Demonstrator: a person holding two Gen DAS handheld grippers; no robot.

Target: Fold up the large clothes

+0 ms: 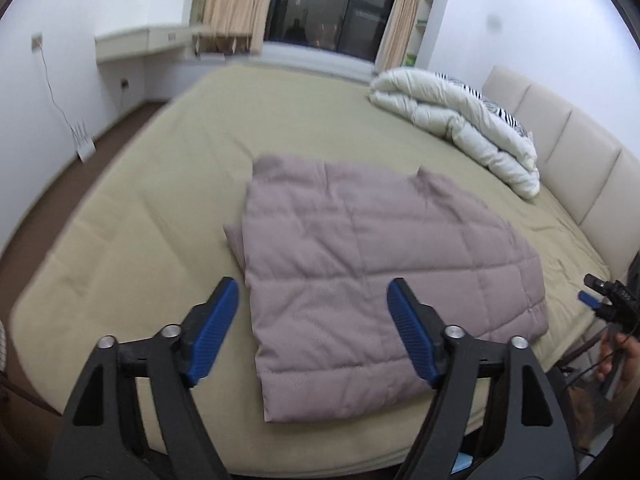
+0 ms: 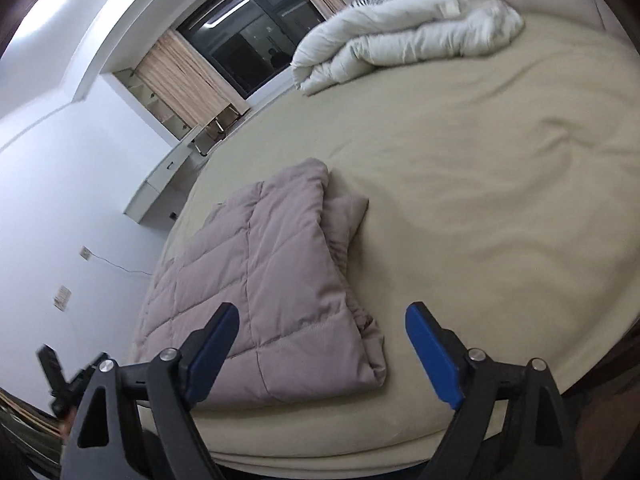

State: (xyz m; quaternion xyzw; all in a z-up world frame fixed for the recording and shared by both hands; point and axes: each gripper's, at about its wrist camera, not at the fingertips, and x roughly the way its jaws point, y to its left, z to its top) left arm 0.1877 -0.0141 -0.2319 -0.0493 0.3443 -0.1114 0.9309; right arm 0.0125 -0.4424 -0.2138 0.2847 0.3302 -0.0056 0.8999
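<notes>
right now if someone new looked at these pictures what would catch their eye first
A folded mauve quilted down garment lies flat near the front edge of the beige bed. Both blue-padded grippers, left and right, hover open just short of it. A rumpled white duvet is heaped near the cream headboard.

Desk (image 1: 140,40) motion-blurred, right gripper (image 1: 592,294) cut by frame edge, window (image 1: 332,4) reflections indistinct.
</notes>
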